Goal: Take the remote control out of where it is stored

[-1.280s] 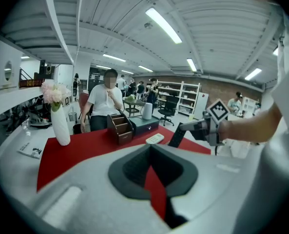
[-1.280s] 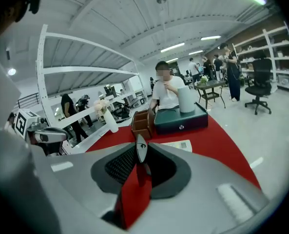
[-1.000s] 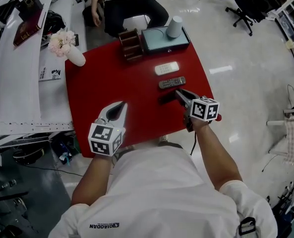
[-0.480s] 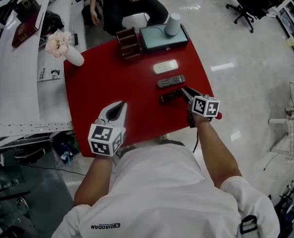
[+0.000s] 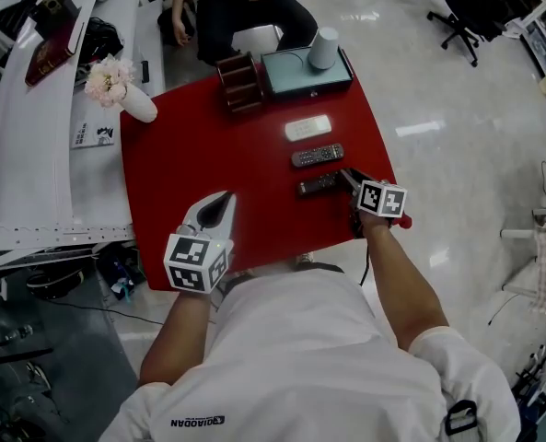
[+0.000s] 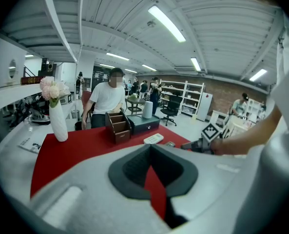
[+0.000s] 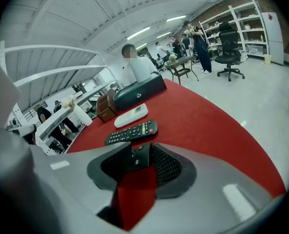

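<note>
**Head view.** The right gripper (image 5: 349, 179) meets the near end of a black remote control (image 5: 317, 185) lying flat on the red bench (image 5: 190, 145), near its right edge. A second black remote (image 5: 317, 156) and a white remote (image 5: 307, 128) lie just beyond, each apart from the next. The wooden organiser (image 5: 238, 81), probably the store, stands at the far edge beside a dark box (image 5: 296, 74) bearing a cup (image 5: 323, 49). The left gripper (image 5: 219, 201) hovers over bare bench, well apart.

**Left gripper view.** Jaws together at the tips, nothing between them. A vase of flowers (image 6: 58, 123) stands far left.

**Right gripper view.** Jaws apart, having just been opening. The remote's end lies between them, seemingly unpressed. Release appears to be the step in hand. The gripper is best drawn straight back along the remote's length, so that neither pad drags it toward its neighbour or the bench edge.
</note>
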The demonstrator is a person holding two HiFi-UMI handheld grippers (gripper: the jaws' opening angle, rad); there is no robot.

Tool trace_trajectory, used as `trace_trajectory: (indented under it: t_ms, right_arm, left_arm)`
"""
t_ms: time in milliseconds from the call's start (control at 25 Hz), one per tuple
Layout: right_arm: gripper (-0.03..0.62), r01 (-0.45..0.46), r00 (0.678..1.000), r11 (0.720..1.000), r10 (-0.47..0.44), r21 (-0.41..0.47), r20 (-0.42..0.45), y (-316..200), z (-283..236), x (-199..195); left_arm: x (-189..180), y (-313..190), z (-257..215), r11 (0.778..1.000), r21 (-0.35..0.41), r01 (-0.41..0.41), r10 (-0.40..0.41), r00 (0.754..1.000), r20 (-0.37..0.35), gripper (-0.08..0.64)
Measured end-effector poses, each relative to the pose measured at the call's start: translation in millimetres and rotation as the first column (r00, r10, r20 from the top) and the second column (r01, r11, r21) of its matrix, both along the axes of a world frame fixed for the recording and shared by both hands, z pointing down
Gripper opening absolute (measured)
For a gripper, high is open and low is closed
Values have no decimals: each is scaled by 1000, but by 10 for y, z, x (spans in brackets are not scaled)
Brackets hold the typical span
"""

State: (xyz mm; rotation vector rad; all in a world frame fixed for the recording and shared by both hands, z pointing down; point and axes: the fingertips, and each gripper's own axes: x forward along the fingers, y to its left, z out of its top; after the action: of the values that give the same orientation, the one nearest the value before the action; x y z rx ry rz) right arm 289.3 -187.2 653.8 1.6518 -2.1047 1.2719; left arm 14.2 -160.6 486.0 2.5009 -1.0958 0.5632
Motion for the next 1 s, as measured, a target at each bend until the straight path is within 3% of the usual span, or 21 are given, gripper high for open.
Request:
trace_trajectory:
  t_ms: [320,640,840,1000]
  right_arm:
    - [140,18,998,999,-20,-45,-53,9,136,81]
    - [143,108,987,994,-108,-2,-115,-38,16,134]
    - [122,225,967,970,-212,89,-140,-166,-250,20]
    - [38,333,942,929,-320,162,-100,-161,-538,-294]
  left_arm:
    - [101,0,-34,999,-10,45,-46,999,-28,2]
    - [179,26,-74,995,0,104,-104,994,-36,2]
    - [260,89,-61,991,5,137,-137,990,-28,2]
    - [293,180,-96,986,11,168,-168,986,-19,2]
